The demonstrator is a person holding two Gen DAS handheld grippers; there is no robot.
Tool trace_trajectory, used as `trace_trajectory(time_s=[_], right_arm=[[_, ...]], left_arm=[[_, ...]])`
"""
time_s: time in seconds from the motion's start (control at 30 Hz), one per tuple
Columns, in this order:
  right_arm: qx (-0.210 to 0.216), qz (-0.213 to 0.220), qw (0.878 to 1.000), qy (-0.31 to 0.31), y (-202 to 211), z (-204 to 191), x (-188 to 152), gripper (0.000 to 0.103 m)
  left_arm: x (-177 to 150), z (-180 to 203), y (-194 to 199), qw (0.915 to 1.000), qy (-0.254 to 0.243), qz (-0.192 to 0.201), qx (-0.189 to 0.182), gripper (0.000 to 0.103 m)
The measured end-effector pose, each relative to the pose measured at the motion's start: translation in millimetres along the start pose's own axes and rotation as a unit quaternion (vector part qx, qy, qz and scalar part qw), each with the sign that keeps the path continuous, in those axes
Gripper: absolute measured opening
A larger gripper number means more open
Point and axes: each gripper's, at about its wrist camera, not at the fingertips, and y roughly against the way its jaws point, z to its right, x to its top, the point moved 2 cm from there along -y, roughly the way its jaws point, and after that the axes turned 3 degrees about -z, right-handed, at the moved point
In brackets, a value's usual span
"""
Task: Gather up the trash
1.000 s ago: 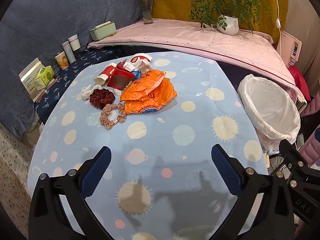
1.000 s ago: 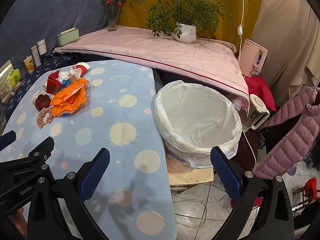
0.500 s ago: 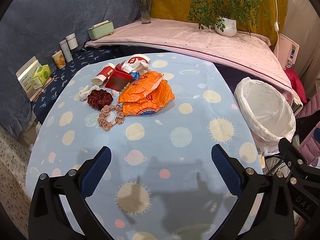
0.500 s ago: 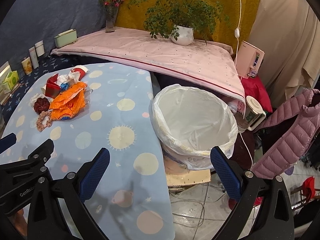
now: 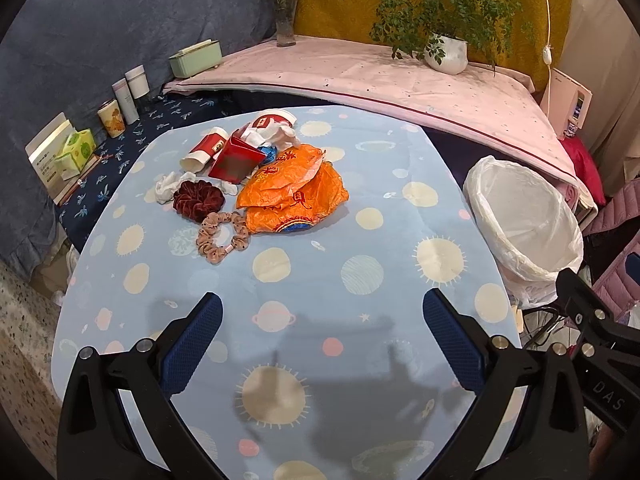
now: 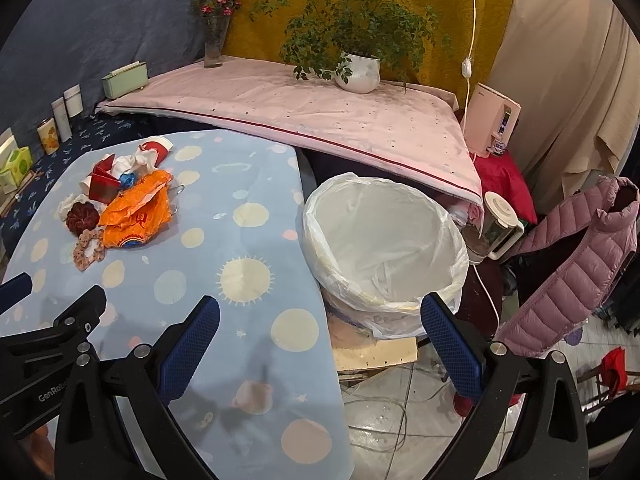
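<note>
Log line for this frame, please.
stage: pre-grasp | left tool: open, empty | right tool: open, empty | trash pile: on table, untouched | bin: beside table, liner empty

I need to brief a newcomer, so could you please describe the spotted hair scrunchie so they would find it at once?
Start at the blue planet-print tablecloth and find the litter pile beside the orange plastic bag. The spotted scrunchie is the pile's nearest item: a beige, dark-dotted open ring, unlike the solid dark red velvet scrunchie behind it.
</note>
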Motion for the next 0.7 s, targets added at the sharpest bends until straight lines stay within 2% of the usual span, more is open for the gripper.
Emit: trace_trajectory(time_s=[0.7], right_arm=[[-0.014,-0.008,1.000,0.016,2,-7,16,0.096]], left_arm=[[21,-8,2,1.0000,0.001,-0.003,-0.006,0.096]])
